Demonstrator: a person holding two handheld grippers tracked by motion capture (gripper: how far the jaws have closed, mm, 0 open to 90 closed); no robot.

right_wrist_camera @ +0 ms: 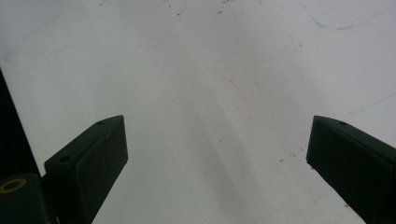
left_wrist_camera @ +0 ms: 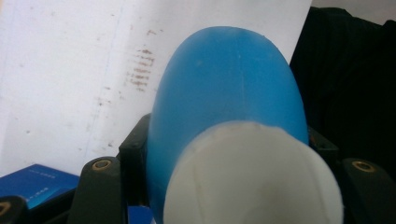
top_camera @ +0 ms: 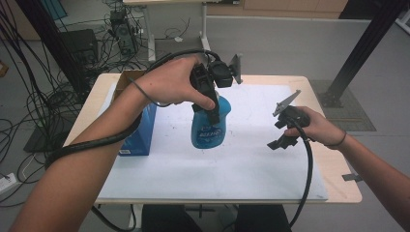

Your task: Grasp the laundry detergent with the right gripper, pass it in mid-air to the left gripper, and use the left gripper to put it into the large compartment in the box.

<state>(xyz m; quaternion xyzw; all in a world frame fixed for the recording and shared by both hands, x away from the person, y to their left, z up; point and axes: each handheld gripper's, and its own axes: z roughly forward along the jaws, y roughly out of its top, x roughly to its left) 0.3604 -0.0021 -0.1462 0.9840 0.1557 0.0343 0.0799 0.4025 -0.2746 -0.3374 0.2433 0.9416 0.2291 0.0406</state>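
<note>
One table (top_camera: pixel 333 169) with one white sheet (top_camera: pixel 241 164); high view alone gives one blue box (top_camera: pixel 140 133) at left. One blue bottle (top_camera: pixel 209 126), upright, lifted over the sheet's middle, clamped at the neck by the left gripper (top_camera: pixel 208 108); its view adds the white cap (left_wrist_camera: pixel 252 177). Right gripper (top_camera: pixel 283 137): jaws spread wide, nothing between.

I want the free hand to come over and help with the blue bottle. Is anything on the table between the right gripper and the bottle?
Nothing visible does. The right gripper, jaws open, hovers over bare white sheet, and that stretch runs clear to the blue bottle, which the left gripper grips near its neck. The blue box lies on the bottle's far side.
</note>
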